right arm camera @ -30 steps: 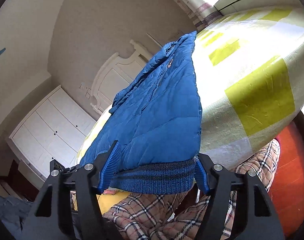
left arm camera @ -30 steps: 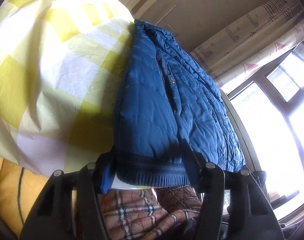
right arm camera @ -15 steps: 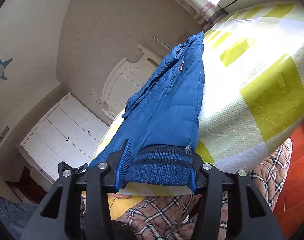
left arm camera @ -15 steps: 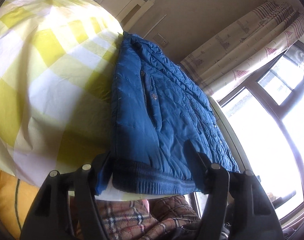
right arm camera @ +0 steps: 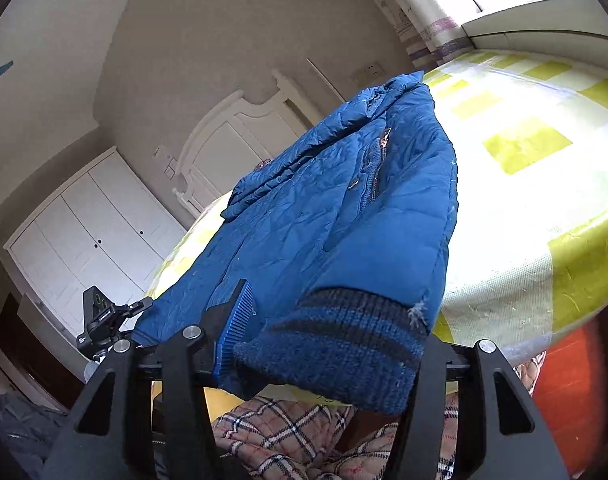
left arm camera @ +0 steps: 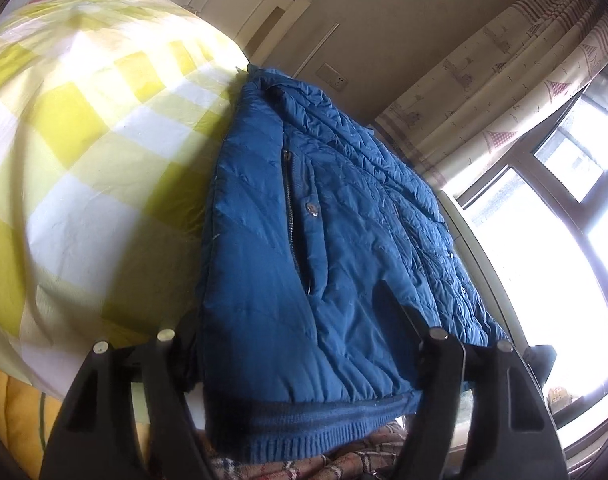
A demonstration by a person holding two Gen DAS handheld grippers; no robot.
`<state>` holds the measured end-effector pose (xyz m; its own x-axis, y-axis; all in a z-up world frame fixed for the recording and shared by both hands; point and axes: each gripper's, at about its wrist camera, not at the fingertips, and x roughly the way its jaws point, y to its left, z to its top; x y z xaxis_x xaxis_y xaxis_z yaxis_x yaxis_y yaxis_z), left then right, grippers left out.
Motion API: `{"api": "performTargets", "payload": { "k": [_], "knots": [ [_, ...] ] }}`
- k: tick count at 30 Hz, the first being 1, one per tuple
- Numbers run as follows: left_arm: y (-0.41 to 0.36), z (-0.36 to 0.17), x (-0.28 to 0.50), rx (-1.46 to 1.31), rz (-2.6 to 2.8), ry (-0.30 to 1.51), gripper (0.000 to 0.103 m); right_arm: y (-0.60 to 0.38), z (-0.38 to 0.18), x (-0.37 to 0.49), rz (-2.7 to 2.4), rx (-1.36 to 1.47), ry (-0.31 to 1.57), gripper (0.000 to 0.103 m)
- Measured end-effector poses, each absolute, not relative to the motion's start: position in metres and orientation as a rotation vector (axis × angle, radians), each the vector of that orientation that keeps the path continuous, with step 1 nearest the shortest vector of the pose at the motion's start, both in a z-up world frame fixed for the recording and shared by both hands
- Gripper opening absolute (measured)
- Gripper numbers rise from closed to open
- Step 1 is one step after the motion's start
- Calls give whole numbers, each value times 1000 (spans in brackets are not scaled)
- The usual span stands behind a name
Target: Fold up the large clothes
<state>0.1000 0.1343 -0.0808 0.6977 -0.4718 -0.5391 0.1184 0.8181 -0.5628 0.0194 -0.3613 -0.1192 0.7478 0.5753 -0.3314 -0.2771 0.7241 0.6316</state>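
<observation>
A blue quilted jacket [left arm camera: 323, 240] lies on a bed with a yellow and white checked sheet [left arm camera: 84, 152]. Its dark ribbed hem hangs toward me at the bed's near edge. My left gripper [left arm camera: 300, 344] has its jaws wide apart, one on each side of the jacket's lower part; the hem sits between them, not pinched. In the right wrist view the jacket [right arm camera: 323, 220] has its ribbed hem corner [right arm camera: 343, 344] between the jaws of my right gripper [right arm camera: 327, 320], which are narrower but do not visibly clamp it. The sheet [right arm camera: 523, 200] lies to the right.
A plaid blanket [right arm camera: 284, 432] lies below the bed edge. A white headboard [right arm camera: 240, 132] and white wardrobe [right arm camera: 84, 232] stand behind. Curtains [left arm camera: 503, 80] and a bright window [left arm camera: 543, 240] are on the left view's right side. A black device [right arm camera: 100, 320] sits at the bed's left.
Both grippers have moved forward along the jacket, so the hem now sits deeper between the jaws. The right gripper's jaws have narrowed around the hem corner.
</observation>
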Motion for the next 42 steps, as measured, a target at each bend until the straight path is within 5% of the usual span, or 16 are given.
{"api": "performTargets", "payload": {
  "k": [3,8,23,42],
  "knots": [
    [135,-82,97,-471,-313,737,30,-355,-115,21,467,543,558,48],
    [143,-82,89,-493,-343,728,16,-354,-108,21,402,532,551,23],
    [156,-61,-44,-427,-460,689,16,-376,-101,-98,571,517,478,20],
    [165,-20,13,-535,-584,582,20,-373,-30,-32,584,520,340,20]
  ]
}}
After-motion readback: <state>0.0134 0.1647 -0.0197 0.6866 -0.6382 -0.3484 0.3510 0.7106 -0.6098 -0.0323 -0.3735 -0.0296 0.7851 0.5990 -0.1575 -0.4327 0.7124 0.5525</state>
